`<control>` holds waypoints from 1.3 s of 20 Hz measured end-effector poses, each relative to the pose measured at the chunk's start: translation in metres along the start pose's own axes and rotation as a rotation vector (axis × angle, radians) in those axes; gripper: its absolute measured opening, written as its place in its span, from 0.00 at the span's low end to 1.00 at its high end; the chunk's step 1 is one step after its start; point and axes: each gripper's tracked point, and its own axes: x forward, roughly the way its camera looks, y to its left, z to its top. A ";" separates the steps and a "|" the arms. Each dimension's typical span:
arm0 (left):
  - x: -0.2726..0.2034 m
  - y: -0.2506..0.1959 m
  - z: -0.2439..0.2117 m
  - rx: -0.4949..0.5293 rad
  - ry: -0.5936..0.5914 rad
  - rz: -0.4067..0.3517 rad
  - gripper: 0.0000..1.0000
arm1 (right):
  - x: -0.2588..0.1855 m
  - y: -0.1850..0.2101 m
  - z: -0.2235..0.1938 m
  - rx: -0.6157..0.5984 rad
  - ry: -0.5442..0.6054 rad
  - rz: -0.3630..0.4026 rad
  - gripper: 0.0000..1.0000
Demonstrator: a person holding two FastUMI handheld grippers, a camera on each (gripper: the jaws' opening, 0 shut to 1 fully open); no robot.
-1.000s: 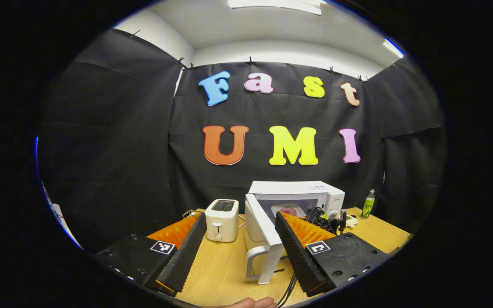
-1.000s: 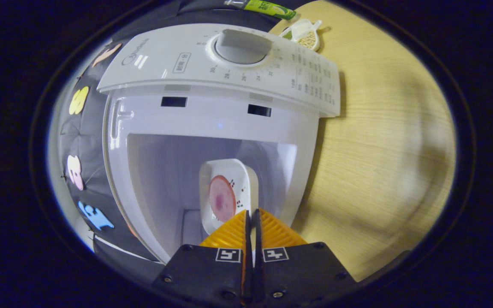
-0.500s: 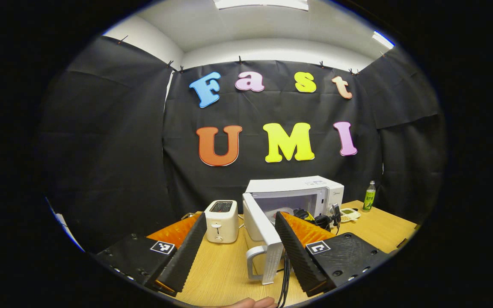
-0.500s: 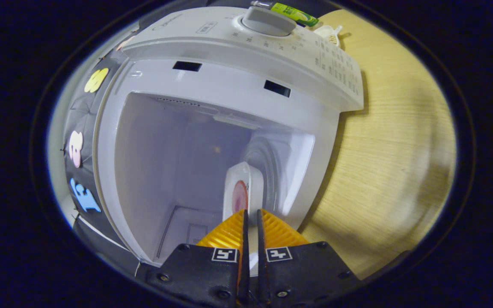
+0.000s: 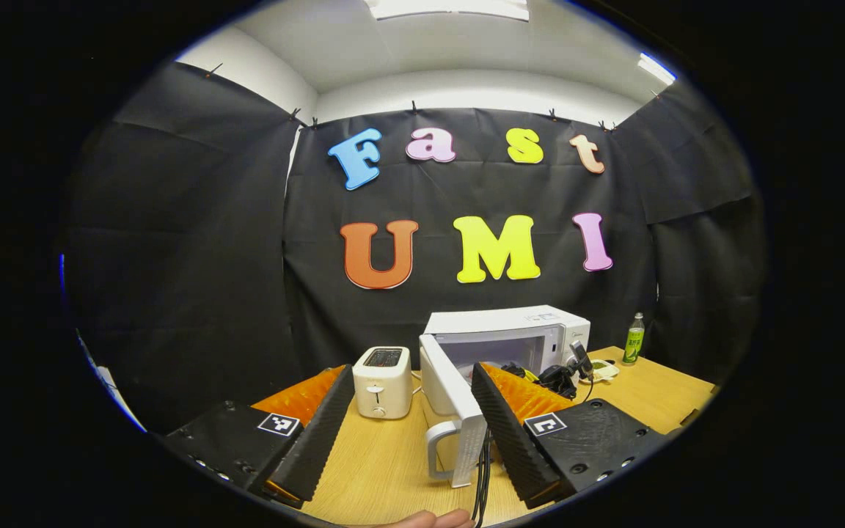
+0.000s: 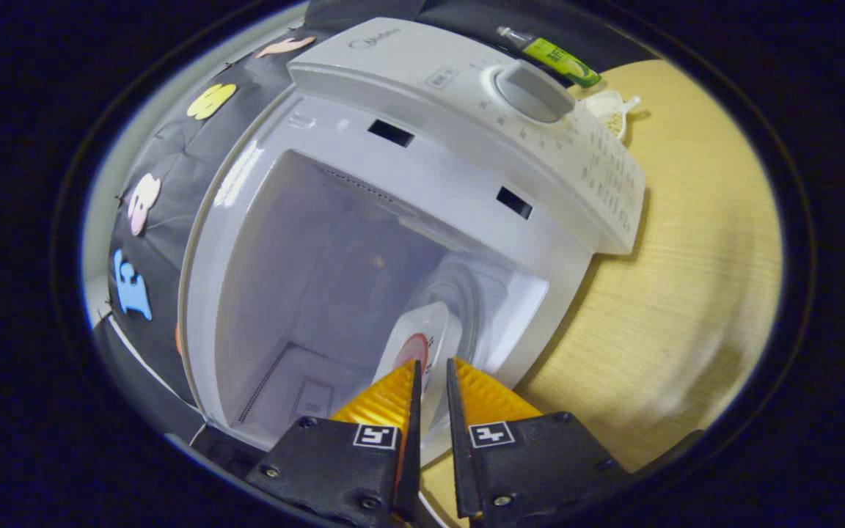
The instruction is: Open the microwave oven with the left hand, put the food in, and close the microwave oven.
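The white microwave [image 5: 503,326] stands at the back of the wooden table, its door [image 5: 452,407] swung open toward me. My left gripper [image 5: 411,370] hangs open in front of it, holding nothing. The right gripper [image 5: 565,374] reaches into the microwave's mouth. In the right gripper view, a white plate [image 6: 415,337] with a pink slice of food [image 6: 411,350] sits inside the microwave [image 6: 466,95] cavity. My right gripper [image 6: 433,363] is at the plate's near rim, its fingers slightly parted, with the rim in the gap between them.
A white toaster [image 5: 382,370] stands left of the microwave. A green bottle [image 5: 634,339] and a small dish [image 6: 609,110] sit to the microwave's right on the table [image 6: 686,293]. A black cable [image 5: 483,473] hangs by the door. A hand [image 5: 430,519] shows at the bottom edge.
The right gripper's fingers have parted from nearly closed to a wider gap, and the plate has gone deeper into the cavity. The left gripper has barely shifted.
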 end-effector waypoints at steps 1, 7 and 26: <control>-0.002 0.001 0.000 0.001 -0.001 0.000 0.95 | -0.004 -0.001 0.001 -0.062 0.005 -0.008 0.17; -0.015 0.004 0.004 0.001 -0.012 0.008 0.95 | -0.038 0.006 0.016 -0.373 -0.030 0.048 0.46; 0.002 0.050 -0.025 0.008 0.037 0.036 0.95 | -0.294 0.039 0.188 -1.080 -0.263 0.184 0.92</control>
